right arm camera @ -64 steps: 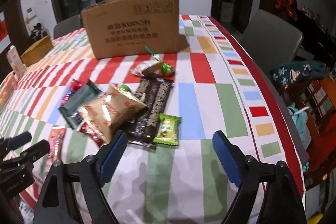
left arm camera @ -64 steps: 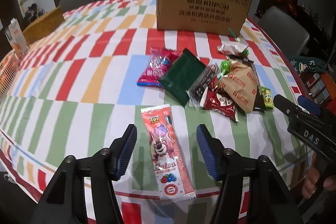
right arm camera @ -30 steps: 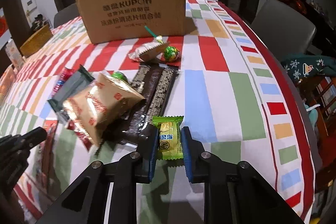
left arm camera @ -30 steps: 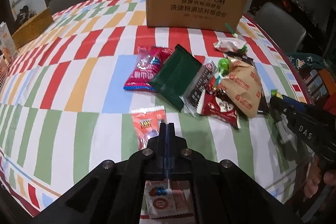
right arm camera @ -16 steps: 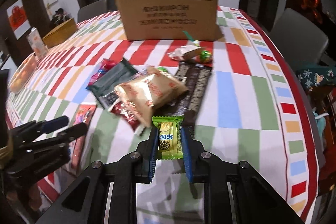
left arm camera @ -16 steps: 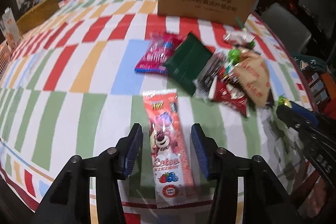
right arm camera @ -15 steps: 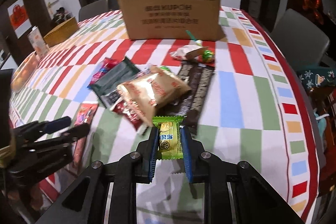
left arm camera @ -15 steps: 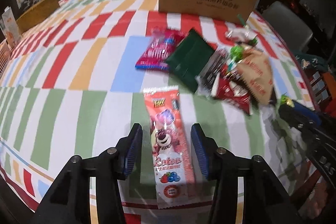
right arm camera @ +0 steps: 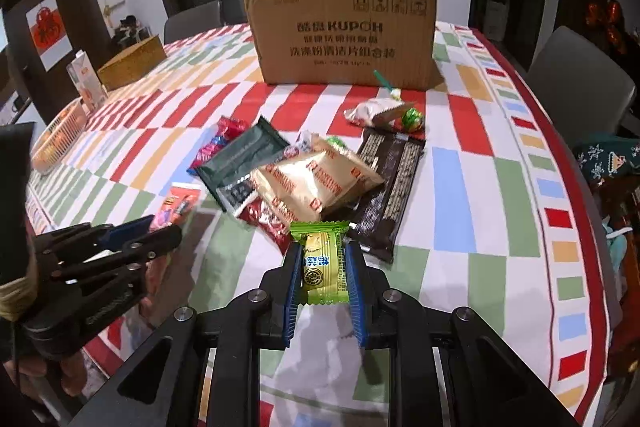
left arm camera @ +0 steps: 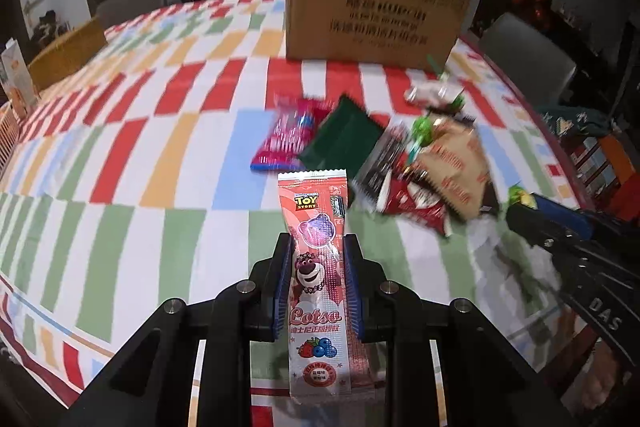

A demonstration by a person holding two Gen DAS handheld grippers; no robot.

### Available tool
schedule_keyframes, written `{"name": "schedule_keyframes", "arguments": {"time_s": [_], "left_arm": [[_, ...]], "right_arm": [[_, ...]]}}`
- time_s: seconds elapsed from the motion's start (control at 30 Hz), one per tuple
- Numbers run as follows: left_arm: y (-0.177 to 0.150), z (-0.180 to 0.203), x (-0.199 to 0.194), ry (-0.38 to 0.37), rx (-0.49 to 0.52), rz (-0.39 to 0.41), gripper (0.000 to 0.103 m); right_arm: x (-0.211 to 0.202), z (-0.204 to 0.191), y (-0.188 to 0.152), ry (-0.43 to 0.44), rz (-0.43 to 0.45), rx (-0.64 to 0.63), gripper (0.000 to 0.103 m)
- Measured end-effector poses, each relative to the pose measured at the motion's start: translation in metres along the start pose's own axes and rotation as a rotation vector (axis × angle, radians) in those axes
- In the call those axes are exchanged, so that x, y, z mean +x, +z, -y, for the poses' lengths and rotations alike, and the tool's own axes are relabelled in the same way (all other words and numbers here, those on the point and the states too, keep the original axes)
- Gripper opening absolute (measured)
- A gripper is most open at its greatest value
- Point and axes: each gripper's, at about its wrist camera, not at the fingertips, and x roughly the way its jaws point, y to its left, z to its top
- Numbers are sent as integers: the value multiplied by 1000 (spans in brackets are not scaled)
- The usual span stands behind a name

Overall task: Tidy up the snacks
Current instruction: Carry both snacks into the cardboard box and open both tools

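My left gripper (left arm camera: 316, 247) is shut on a long pink Lotso candy packet (left arm camera: 316, 267) and holds it above the table. My right gripper (right arm camera: 322, 255) is shut on a small green snack packet (right arm camera: 321, 263), lifted over the table. A pile of snacks lies between them: a tan packet (right arm camera: 320, 183), a dark green packet (right arm camera: 244, 155), a dark brown bar (right arm camera: 390, 187), a red packet (right arm camera: 268, 219) and a pink-red packet (left arm camera: 286, 135). The left gripper shows at the left of the right wrist view (right arm camera: 136, 235).
A cardboard box (right arm camera: 344, 35) stands at the back of the checked tablecloth (right arm camera: 452, 195). A white wrapper and green candy (right arm camera: 400, 115) lie before it. A basket (right arm camera: 56, 143), carton (right arm camera: 86, 83) and wicker box (right arm camera: 132, 61) sit far left. Grey chair (right arm camera: 580, 83) at right.
My left gripper closed on the Lotso packet and lifted it off the table. My right gripper keeps the green packet and has risen a little.
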Motion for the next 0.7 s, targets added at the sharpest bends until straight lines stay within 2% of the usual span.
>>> {"name": "schedule_keyframes", "arguments": {"time_s": [0.3,0.43,0.7], "left_arm": [[41,6,-32,-28,49,144,25],[71,10,-39,-32,80,207,25],[127,18,-44,-43,126,277,25]], "right_arm": [[-15,2,28,23,87,-5,23],[-18,7,51,35,133,4,23],[-19,20,111,20,217,15,23]]}}
